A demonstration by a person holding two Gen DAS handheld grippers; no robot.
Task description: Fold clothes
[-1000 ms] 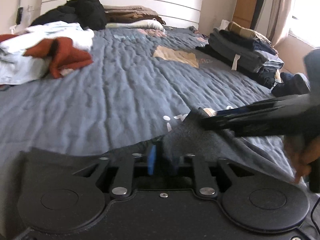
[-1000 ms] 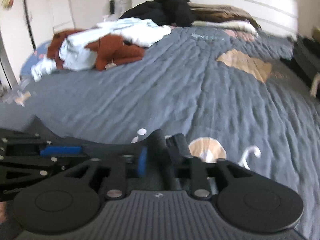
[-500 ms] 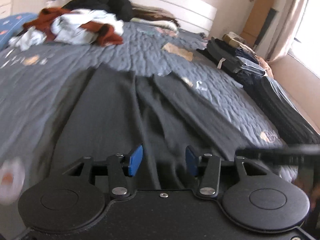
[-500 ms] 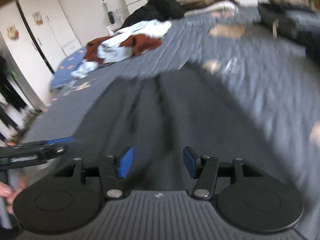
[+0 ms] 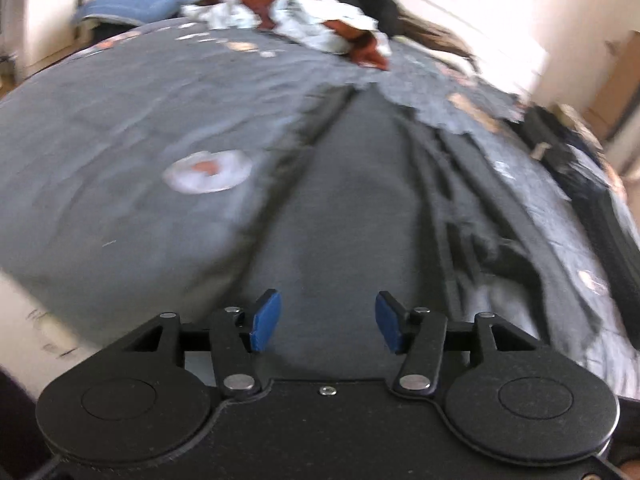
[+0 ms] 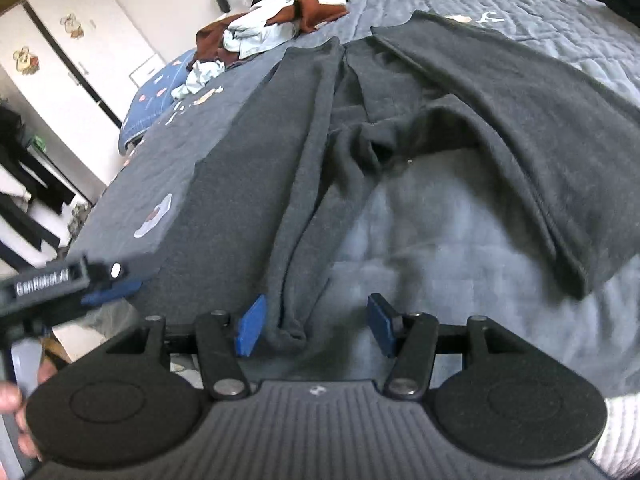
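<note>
A dark grey garment (image 6: 480, 100) lies spread along the grey quilt (image 6: 440, 220), one long part running toward me and another off to the right. My right gripper (image 6: 316, 324) is open over the near end, and a folded hem (image 6: 290, 330) lies loose between its blue pads, closer to the left one. In the left wrist view my left gripper (image 5: 328, 322) hovers over the same cloth (image 5: 360, 200); its jaws are opening and the pads press on nothing. The left gripper (image 6: 108, 292) also shows at the left edge of the right wrist view.
A heap of unfolded white, pale blue and rust clothes (image 5: 320, 28) sits at the far side of the bed. Folded dark clothes (image 5: 580, 148) are stacked at the right. A white wardrobe (image 6: 80, 52) stands beyond the bed's left edge. A person's hand (image 6: 12, 400) holds the left gripper.
Both grippers were shut on the garment a second ago; both have let go and opened. They drew back toward the near bed edge, leaving the garment laid out flat.
</note>
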